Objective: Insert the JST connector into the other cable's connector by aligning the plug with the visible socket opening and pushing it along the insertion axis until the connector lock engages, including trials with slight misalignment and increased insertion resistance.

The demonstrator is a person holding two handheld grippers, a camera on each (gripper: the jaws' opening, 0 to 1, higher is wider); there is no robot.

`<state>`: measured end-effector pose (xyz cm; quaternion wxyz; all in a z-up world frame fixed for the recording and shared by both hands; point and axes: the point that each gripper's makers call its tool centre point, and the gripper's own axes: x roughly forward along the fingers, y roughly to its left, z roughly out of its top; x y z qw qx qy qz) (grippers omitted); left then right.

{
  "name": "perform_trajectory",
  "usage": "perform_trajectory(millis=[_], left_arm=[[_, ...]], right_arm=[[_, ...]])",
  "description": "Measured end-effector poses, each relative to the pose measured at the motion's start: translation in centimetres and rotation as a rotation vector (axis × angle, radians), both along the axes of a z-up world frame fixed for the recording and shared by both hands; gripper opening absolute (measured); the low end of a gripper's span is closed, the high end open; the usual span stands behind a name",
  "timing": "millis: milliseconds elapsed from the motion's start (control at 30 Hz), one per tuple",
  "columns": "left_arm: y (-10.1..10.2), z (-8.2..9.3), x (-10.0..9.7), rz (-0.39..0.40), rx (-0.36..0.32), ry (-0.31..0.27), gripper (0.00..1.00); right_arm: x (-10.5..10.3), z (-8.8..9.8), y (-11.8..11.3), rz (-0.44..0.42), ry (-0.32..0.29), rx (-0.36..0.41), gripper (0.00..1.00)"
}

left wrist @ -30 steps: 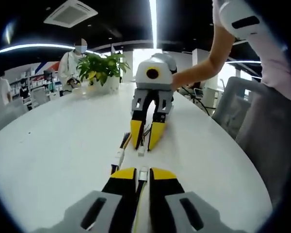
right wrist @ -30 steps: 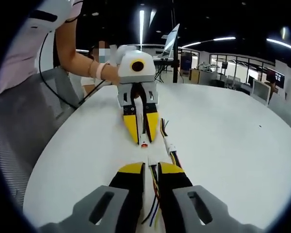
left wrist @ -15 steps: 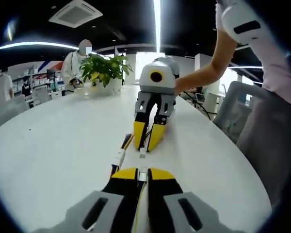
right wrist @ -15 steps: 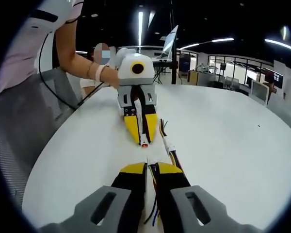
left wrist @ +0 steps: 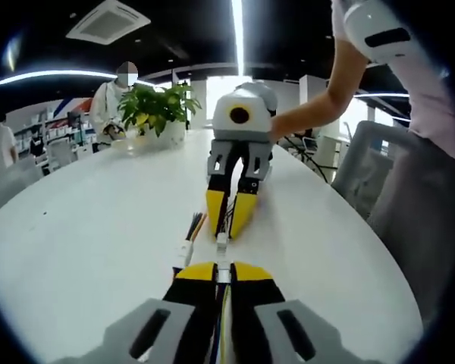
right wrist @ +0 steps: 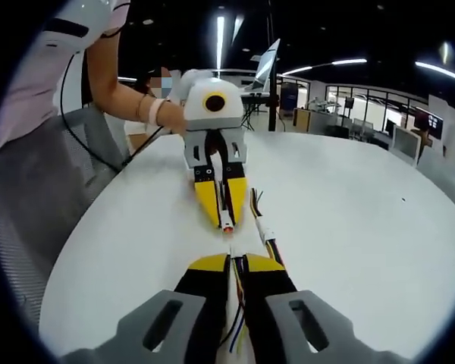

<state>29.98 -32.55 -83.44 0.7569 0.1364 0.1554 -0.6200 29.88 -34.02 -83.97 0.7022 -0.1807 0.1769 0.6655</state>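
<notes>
My left gripper [left wrist: 222, 268] is shut on a small white JST connector [left wrist: 224, 265] whose wires run back between its jaws. Facing it over the white table [left wrist: 83, 227], my right gripper [left wrist: 228, 220] is shut on the other cable's white connector [left wrist: 221, 240]. The two connectors point at each other in line, tips almost touching. In the right gripper view, my right gripper [right wrist: 235, 262] holds its connector [right wrist: 232, 252] with coloured wires trailing back, and the left gripper [right wrist: 226, 216] holds a red-tipped connector [right wrist: 227, 225] just ahead of it.
A spare cable with a white connector [left wrist: 186, 250] and coloured wires lies on the table beside the grippers, also seen as a loose cable [right wrist: 262, 226]. A potted plant [left wrist: 155, 112] stands at the far edge. A person's arm [left wrist: 318, 106] and a chair [left wrist: 364, 171] are at the side.
The two grippers have come closer together along their shared line. The gap between the two connectors has shrunk to almost nothing.
</notes>
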Motion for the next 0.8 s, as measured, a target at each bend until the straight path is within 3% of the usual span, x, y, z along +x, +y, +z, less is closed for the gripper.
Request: perform_trajectory(millis=[333, 800], left_arm=[[-0.7, 0.9, 0.0, -0.002, 0.001, 0.021, 0.00], [-1.3, 1.1, -0.8, -0.026, 0.012, 0.025, 0.00]], right_arm=[[-0.1, 1.0, 0.1, 0.001, -0.010, -0.007, 0.04], [-0.8, 1.1, 0.3, 0.027, 0.003, -0.029, 0.04]])
